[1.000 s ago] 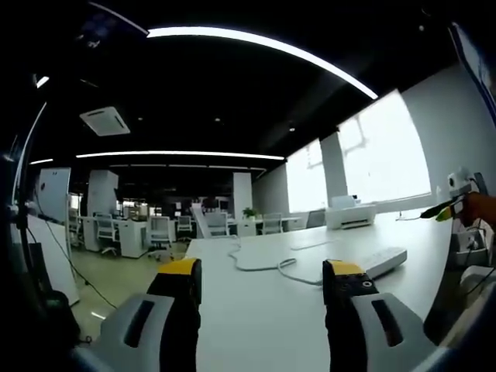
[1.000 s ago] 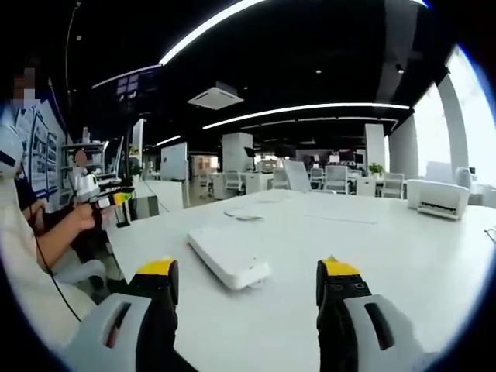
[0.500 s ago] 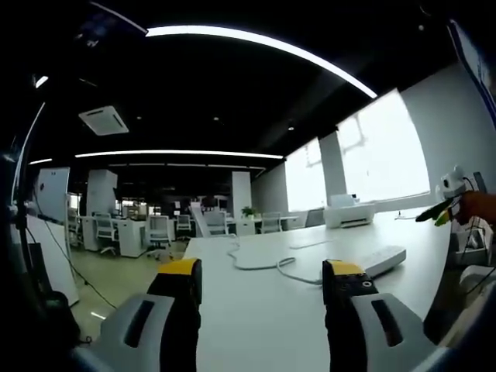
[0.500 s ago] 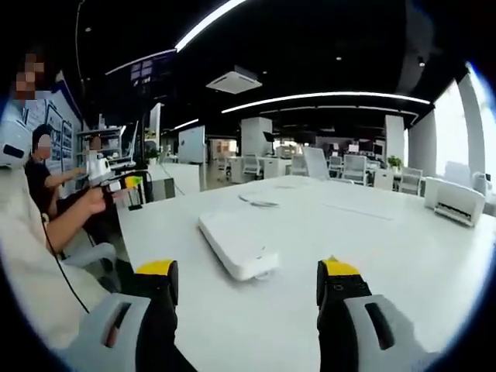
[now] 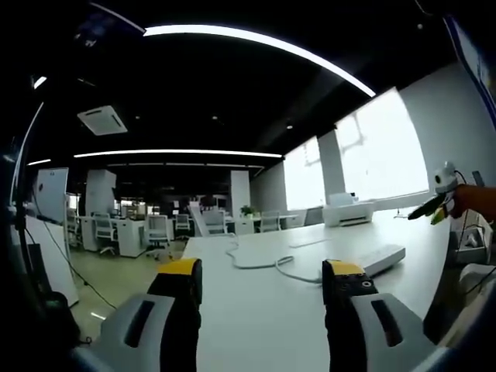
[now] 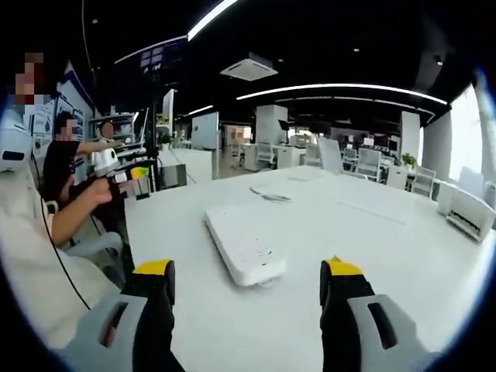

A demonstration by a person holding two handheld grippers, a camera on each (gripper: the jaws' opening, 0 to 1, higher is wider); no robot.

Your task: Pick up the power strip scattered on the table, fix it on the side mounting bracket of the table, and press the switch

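A white power strip point(image 6: 244, 244) lies flat on the white table point(image 6: 403, 256), just ahead of my right gripper point(image 6: 248, 270), which is open with nothing between its yellow-tipped jaws. In the left gripper view the power strip point(image 5: 384, 258) sits at the right, past my open left gripper point(image 5: 262, 271), and its white cable point(image 5: 256, 263) curls across the table point(image 5: 263, 325) behind the jaws. Both grippers hover over the table, apart from the strip. A hand holds the right gripper point(image 5: 434, 206) up at the far right. The left gripper point(image 6: 128, 172) appears at the left, above the table edge.
A white printer point(image 5: 347, 211) stands at the table's far side, seen too at the right edge as the printer point(image 6: 469, 213). The person's arm point(image 6: 74, 213) reaches in from the left. Office desks and chairs point(image 5: 159, 231) fill the room behind.
The right gripper view has closed in on the power strip, which now looks larger and nearer. In the left gripper view the right gripper has risen a little; the left gripper has barely moved.
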